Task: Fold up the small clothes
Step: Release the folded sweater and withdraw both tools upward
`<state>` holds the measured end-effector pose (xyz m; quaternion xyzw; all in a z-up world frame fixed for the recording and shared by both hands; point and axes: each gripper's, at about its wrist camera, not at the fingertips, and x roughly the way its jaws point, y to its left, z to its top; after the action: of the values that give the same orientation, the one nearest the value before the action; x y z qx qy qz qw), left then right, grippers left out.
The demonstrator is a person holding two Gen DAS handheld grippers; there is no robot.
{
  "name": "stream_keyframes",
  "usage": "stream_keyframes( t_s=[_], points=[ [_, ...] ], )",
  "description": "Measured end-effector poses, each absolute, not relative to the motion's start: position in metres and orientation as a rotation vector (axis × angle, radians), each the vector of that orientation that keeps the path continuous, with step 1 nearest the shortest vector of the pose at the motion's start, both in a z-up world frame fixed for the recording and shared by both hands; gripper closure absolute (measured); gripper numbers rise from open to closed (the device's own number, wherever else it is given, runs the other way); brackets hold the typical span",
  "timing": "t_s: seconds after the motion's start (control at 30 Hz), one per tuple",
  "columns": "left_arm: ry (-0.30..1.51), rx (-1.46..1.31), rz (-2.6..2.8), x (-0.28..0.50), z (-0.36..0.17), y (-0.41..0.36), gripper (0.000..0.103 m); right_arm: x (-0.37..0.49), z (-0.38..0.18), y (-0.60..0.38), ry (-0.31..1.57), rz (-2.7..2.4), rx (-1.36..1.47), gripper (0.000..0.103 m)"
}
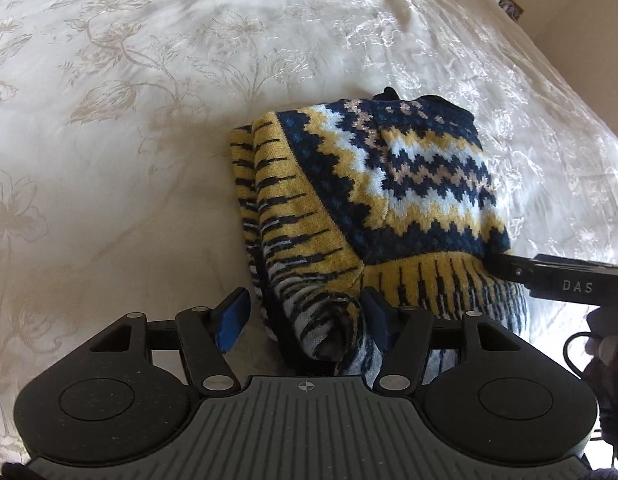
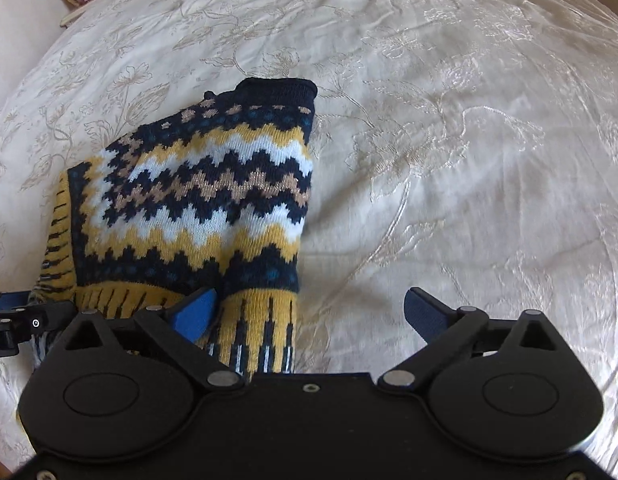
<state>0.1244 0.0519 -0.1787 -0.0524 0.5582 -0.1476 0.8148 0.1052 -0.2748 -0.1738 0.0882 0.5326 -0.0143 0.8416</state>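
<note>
Folded sweater on the bed, both my grippers at its near edge.

My left gripper gapes wide around a bunched fold of the sweater, gripping nothing. My right gripper is spread wide too, empty, over the bedspread.

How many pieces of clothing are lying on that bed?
1. A single knitted sweater, yellow, navy and white zigzags, lies folded on the cream bedspread, right in front of both claws. Anything tucked underneath it would be hidden.
</note>
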Motion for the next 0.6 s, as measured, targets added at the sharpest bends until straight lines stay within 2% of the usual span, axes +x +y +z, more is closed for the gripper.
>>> stream_keyframes(
  t_s=[0.6],
  points=[
    [1.186, -0.118, -0.235, 0.068, -0.171, 0.071, 0.042, 0.039, -0.168, -0.254, 1.159, 0.072, 0.159, 0.001]
  ],
)
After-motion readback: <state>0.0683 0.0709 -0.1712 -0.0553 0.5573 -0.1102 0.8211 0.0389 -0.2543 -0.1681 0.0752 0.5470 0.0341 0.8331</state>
